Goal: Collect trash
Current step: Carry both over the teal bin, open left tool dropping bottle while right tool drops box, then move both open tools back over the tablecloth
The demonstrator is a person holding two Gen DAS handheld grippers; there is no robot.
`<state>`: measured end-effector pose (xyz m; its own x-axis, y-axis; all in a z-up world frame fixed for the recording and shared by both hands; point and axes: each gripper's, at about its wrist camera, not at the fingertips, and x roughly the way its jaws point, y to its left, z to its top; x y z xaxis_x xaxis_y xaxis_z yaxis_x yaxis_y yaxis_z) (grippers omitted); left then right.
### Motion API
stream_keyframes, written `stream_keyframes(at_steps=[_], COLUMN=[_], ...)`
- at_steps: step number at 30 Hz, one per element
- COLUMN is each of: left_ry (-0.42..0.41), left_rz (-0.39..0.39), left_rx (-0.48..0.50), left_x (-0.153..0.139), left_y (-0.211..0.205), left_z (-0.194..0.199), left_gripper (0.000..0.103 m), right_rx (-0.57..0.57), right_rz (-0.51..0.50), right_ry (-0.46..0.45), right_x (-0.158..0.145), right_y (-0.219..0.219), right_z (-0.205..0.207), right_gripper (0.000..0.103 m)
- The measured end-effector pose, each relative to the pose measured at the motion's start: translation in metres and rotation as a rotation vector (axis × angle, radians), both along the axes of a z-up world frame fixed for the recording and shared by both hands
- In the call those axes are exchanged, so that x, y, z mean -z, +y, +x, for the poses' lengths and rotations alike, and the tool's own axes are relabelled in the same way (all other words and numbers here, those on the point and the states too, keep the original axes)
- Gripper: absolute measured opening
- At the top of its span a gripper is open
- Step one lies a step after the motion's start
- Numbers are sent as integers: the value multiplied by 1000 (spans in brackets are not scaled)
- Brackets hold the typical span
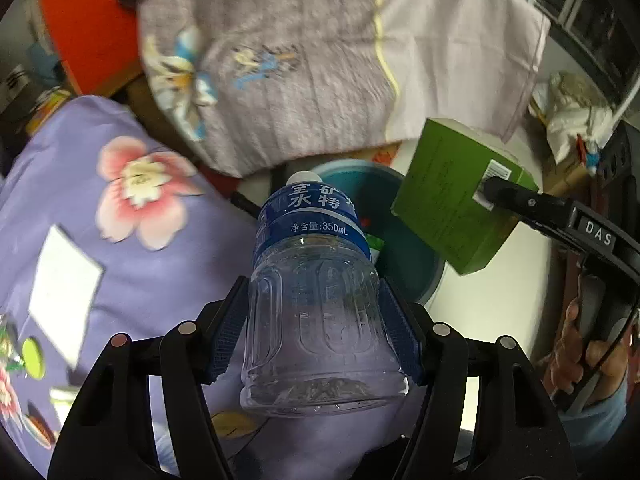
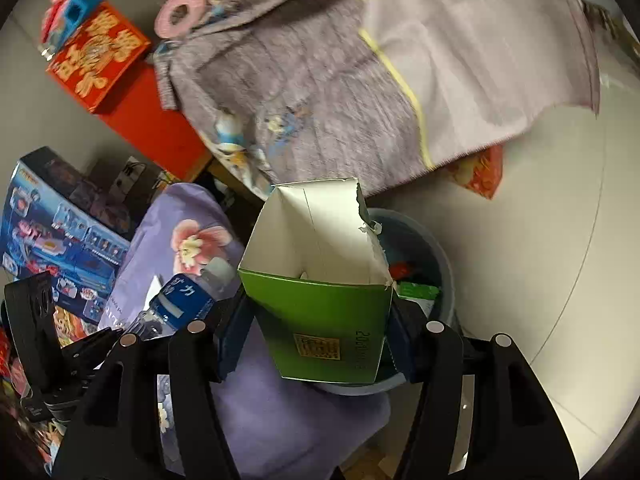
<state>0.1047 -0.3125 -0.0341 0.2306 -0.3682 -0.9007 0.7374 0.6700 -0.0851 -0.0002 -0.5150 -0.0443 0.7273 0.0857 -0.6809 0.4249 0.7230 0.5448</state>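
Because the empty bottle (image 1: 316, 300) is light, thin-walled and slippery, it is pinched low on its ribbed body by the left gripper (image 1: 316, 328). The torn green carton (image 2: 320, 300), light and crushable, is clamped across its closed end by the right gripper (image 2: 320, 344), the bin (image 2: 436, 264) just ahead.

Both grippers are black plastic with 2 blue ribbed fingers (image 1: 224, 332) each, 4 silver rivets behind them, and white "DAS" lettering.
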Motion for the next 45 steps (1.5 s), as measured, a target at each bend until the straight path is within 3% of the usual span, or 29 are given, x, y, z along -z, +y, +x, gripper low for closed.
stream_keyframes(at_steps=[6,14,20,23,28,33,45], left_ry=[49,78,76,66,62,57,56], left_rz=[57,68,56,43,26,10,-13], left_rx=[49,28,18,6,-16,-46,-106], left_x=[28,42,39,37,34,30,24], left_y=[-42,-46,-39,-33,-23,-9,32], left_z=[1,10,11,12,15,18,19], left_gripper=[67,69,72,81,83,90,91], right_rx=[12,12,6,-12,-72,-59,-11], right_rz=[26,41,46,56,88,83,52], right_ry=[24,64,85,99,127,146,212], right_x=[17,32,38,43,53,54,58], right_y=[-16,-24,-24,-21,-9,-4,4], right_z=[1,7,17,24,42,48,38], right_gripper=[57,57,57,57,65,70,75])
